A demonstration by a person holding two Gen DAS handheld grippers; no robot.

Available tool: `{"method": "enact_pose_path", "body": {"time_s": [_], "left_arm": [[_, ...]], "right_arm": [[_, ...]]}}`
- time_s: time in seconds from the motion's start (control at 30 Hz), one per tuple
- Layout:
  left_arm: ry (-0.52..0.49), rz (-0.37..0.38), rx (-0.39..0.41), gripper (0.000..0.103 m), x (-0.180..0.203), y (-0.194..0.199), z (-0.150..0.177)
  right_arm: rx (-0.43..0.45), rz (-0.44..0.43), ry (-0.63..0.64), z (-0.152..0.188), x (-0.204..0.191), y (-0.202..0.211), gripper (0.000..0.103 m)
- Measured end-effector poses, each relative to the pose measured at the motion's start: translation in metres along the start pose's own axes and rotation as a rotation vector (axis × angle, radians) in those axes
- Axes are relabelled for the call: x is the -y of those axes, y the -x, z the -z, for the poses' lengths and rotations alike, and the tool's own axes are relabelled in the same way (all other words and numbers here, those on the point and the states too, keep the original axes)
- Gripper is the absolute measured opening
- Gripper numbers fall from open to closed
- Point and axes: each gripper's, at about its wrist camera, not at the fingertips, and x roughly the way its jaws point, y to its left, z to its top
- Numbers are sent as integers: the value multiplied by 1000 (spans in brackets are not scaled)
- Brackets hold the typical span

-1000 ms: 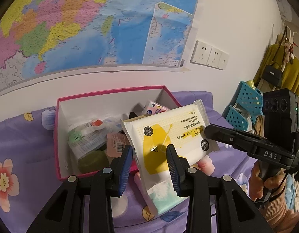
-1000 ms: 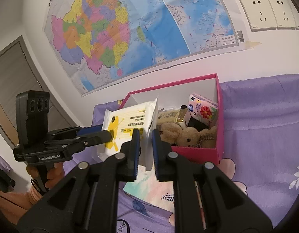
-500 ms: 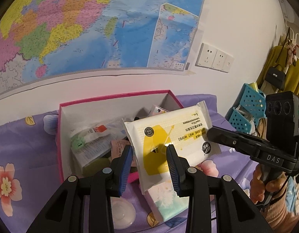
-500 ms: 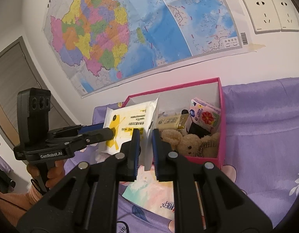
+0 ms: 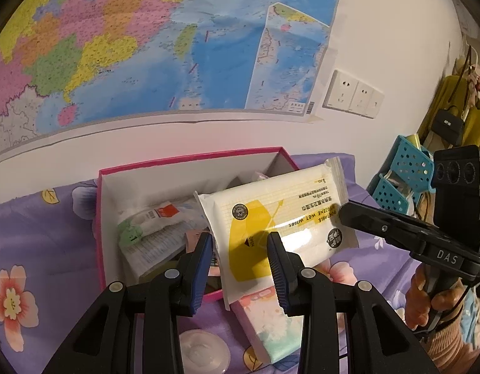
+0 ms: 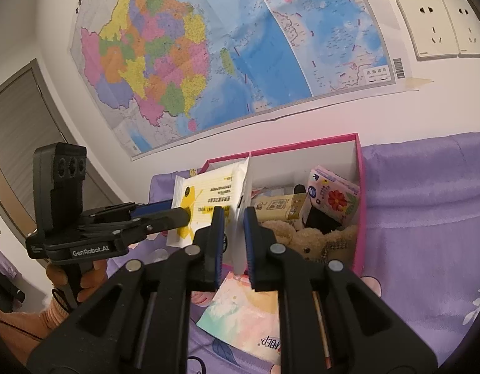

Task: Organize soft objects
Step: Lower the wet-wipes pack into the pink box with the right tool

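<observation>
A: What had the grippers got?

B: Both clamped the wipes pack (image 5: 280, 218): the left gripper (image 5: 240, 258) narrowly across its yellow end, the right gripper (image 6: 233, 233) nearly closed on its edge seal, probably to steady the floppy pack above the pink box (image 6: 360, 218).

A: Any writing?

B: "WET WIPES" on the pack.

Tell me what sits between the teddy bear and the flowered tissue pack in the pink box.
In the right wrist view, a small black thing sits between the teddy bear and the flowered tissue pack; what it is cannot be made out.
</observation>
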Motion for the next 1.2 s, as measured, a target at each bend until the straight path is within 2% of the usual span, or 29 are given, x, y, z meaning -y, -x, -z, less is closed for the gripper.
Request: {"method": "enact_pose_path", "body": {"time_s": [1.2], "left_arm": [[23, -32, -27, 35, -10, -12, -11]], "right_arm": [[15, -9, -15, -11, 4, -14, 16]]}}
